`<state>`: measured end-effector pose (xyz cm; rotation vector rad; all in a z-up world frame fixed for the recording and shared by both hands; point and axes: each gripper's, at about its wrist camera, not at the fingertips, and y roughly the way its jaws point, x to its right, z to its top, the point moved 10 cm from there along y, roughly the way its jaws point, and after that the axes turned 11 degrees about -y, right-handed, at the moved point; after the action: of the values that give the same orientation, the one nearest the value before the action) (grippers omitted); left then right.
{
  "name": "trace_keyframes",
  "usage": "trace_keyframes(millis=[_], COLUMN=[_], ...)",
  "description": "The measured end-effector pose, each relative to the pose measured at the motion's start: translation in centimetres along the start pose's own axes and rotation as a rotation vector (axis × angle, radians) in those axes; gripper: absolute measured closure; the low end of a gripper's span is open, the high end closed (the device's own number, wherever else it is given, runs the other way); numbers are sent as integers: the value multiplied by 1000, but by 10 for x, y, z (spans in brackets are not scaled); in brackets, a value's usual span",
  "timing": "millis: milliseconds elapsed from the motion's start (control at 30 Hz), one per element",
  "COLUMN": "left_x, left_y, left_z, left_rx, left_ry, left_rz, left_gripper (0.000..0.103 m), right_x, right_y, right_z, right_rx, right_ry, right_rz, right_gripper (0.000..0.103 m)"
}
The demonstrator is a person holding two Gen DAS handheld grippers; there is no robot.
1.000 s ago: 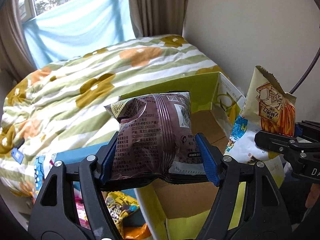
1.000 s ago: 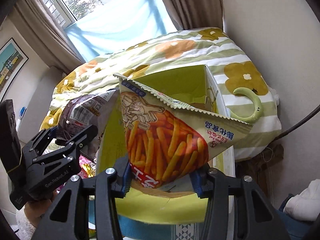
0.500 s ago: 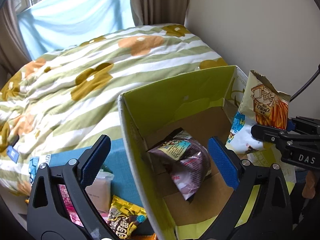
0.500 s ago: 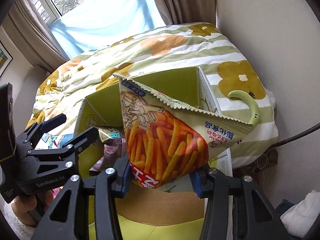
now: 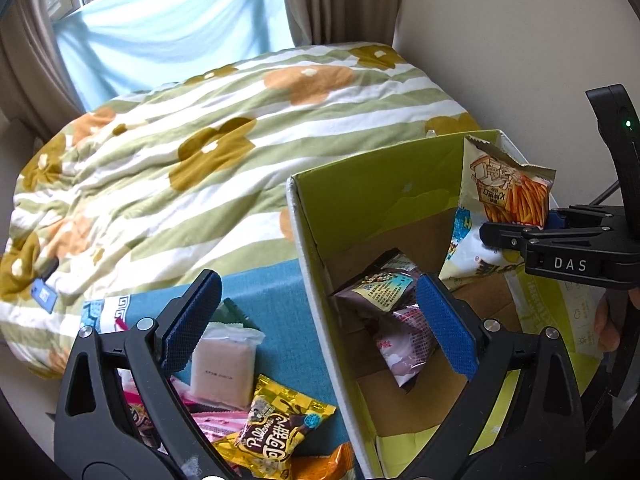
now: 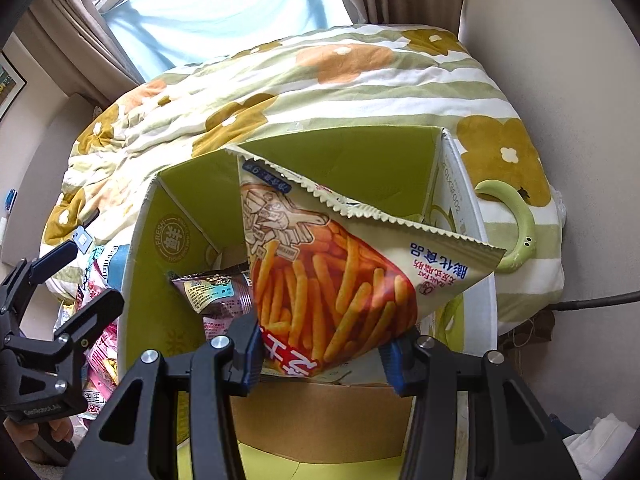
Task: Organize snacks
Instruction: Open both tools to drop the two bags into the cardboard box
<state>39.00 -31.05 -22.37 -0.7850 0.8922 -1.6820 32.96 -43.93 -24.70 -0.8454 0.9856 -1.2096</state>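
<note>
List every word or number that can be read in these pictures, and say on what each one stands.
"DAS": right gripper.
"GenRobot.AI": left gripper.
"FRESH": box wall.
"Pillows": yellow bag.
"膨化食品": fries bag, held upside down.
Small print on the purple bag and box side: too small to read.

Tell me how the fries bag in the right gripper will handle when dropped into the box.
The fries bag looks puffed, so probably light. Its crinkly film likely flexes. It may land tilted on the purple bag.
</note>
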Motion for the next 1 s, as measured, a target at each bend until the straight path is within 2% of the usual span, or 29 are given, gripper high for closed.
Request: trace_keyframes(millis=[67, 133, 200, 367, 567, 767, 1000], left_x=[-2, -4, -6, -6, -4, -1, -7], left_y=[2, 2, 2, -4, -31, -78, -143], left_z=[-3, -5, -8, -15, -17, -23, -51], left_rx=[-9, -15, -15, -16, 32, 108, 187], left_ry=[-5, -11, -20, -32, -45, -45, -64], left_rz=[10, 14, 13, 13, 27, 55, 95], left_gripper=[6, 6, 6, 6, 6, 6, 6], right_x=[2, 5, 6, 7, 4, 0, -25], right_y=[2, 0, -5, -18, -36, -81, -140], right_z=[4, 7, 8, -1, -12, -18, -36], right_rx=[13, 40, 72, 123, 144, 240, 340], right_ry=[11, 27, 44, 79, 60, 58, 7], right_rz=[-2, -19, -26, -30, -50, -52, -61], right_gripper=[57, 44, 1, 1, 1, 0, 0])
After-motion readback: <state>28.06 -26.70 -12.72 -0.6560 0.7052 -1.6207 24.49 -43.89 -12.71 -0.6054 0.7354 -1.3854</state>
